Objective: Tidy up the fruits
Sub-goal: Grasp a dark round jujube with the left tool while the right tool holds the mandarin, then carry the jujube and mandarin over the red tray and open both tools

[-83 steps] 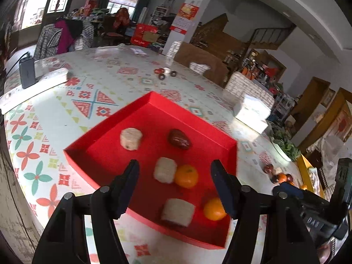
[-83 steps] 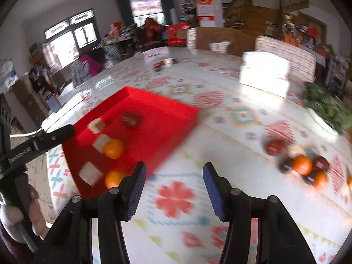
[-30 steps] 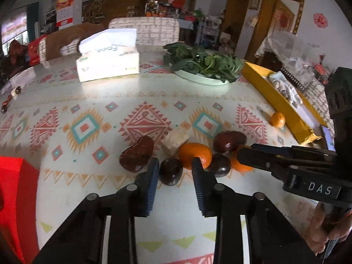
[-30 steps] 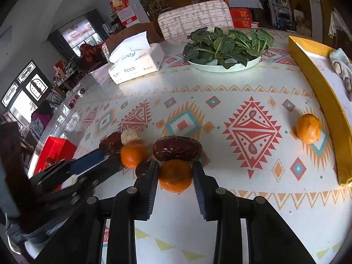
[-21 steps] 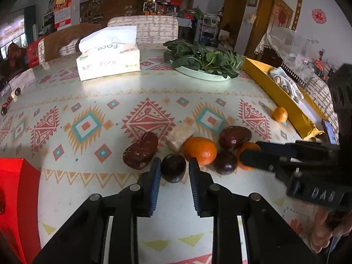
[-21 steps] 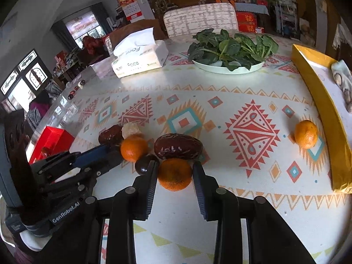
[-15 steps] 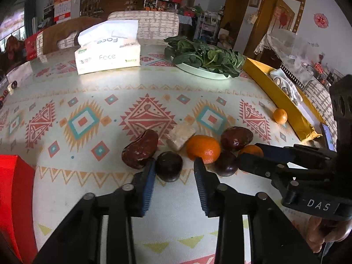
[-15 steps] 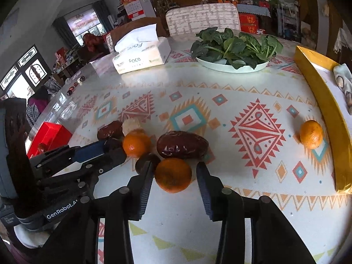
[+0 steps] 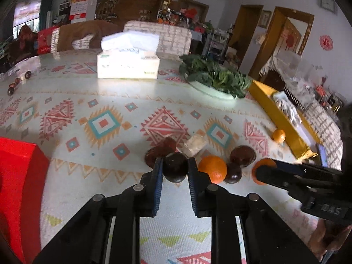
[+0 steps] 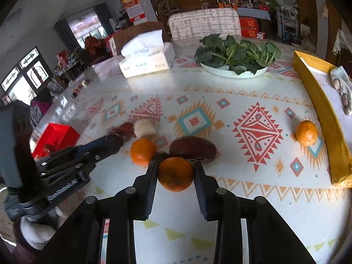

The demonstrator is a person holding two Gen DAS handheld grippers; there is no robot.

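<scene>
Black plastic jaws of the left gripper (image 9: 175, 171) have just been closing and now pinch a dark round fruit (image 9: 176, 169) from both sides, a grip that suits lifting it clear of the cluster. The right gripper (image 10: 175, 172), seen in its own view, is likewise clamped on an orange (image 10: 175, 173), its pads pressed against the peel on either side after a brief loosening and re-tightening. Both pieces sit at the near edge of the loose pile on the patterned tablecloth (image 9: 103, 123), which probably explains why they were chosen first. Just behind lie a second orange (image 9: 212, 169), another small dark fruit (image 9: 234, 172), two large brown dates (image 9: 242, 155), and a pale cube (image 9: 195, 144). To the left edge stands the red tray (image 9: 19, 176), the likely destination. A stray orange (image 10: 306, 133) rests apart beside the yellow box (image 10: 319, 101). Farther back are a plate of greens (image 10: 236, 56) and a tissue box (image 10: 147, 59).
</scene>
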